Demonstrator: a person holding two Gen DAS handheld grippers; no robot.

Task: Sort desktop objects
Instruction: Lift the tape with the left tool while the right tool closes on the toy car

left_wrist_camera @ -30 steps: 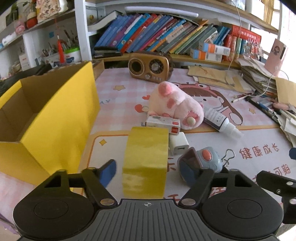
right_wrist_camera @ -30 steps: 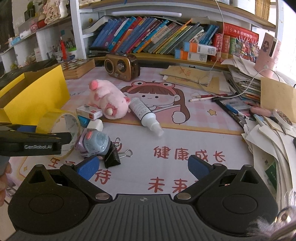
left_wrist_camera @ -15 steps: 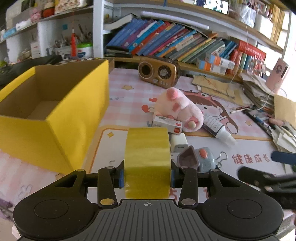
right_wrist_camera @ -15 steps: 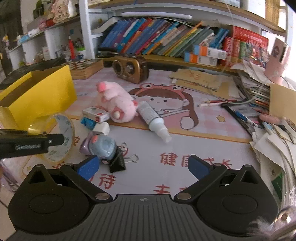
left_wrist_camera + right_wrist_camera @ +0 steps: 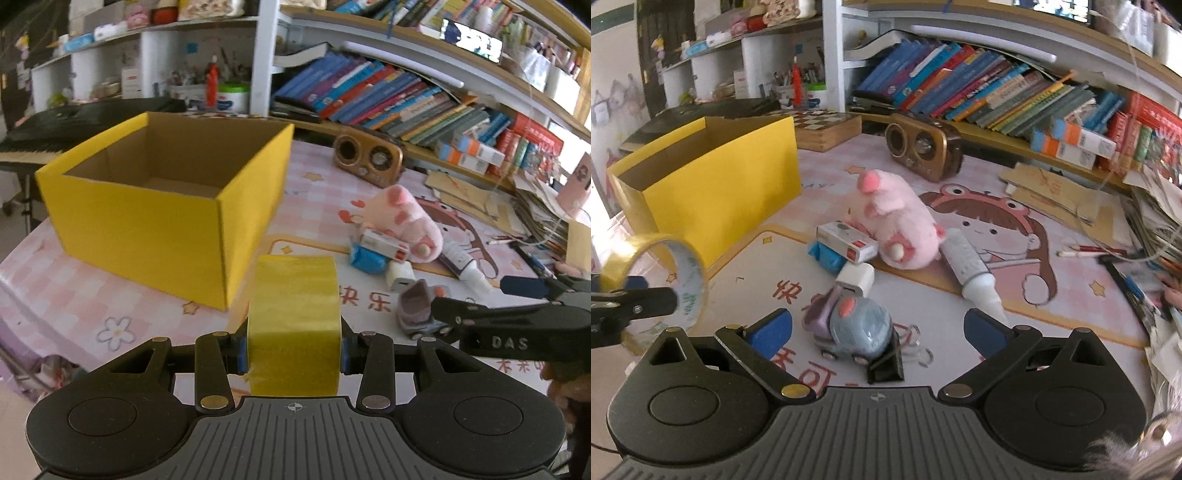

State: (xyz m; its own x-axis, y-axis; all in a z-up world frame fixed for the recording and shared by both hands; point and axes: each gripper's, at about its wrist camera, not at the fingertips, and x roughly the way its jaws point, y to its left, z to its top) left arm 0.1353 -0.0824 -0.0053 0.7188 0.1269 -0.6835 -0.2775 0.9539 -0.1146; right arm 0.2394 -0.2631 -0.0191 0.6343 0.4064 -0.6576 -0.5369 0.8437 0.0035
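The left gripper clamps the tape roll on both flat sides, raised just right of the yellow box. The right gripper is open around the toy car, well right of the box.

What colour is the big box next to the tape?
The box is bright yellow outside and plain brown cardboard inside, clearest in the left wrist view.
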